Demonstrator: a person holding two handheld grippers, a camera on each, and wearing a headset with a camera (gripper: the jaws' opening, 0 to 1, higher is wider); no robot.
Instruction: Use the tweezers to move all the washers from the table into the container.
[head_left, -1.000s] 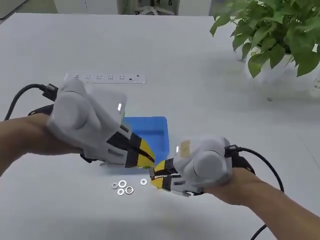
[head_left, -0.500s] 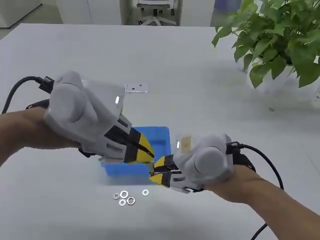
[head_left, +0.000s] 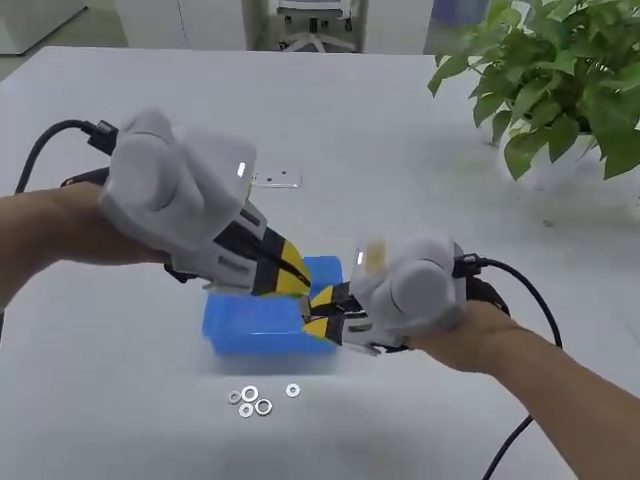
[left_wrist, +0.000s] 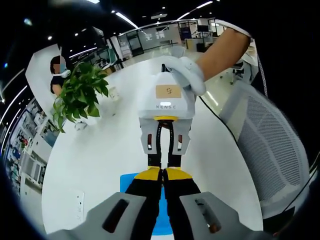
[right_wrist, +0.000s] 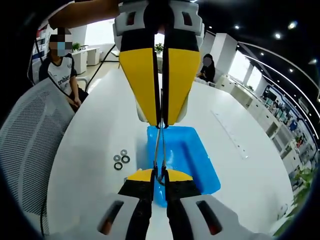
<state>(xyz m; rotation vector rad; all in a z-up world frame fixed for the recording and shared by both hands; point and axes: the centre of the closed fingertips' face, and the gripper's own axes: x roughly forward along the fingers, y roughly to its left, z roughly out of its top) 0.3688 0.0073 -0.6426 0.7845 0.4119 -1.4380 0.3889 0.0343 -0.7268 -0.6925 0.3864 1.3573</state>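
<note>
Your left gripper (right_wrist: 160, 120) and right gripper (right_wrist: 160, 176) both pinch the tweezers (right_wrist: 159, 147) over the container (head_left: 250, 325), likely regripping before the washers (head_left: 250, 398).

A leafy green plant (head_left: 560, 70) stands far right, well apart from a flat white power strip (head_left: 275, 179).

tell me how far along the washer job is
Done: nothing yet, since I see no washer in the blue container. In hand: the left gripper and right gripper both pinch the tweezers over it. Left to do: five washers lie on the table.
</note>
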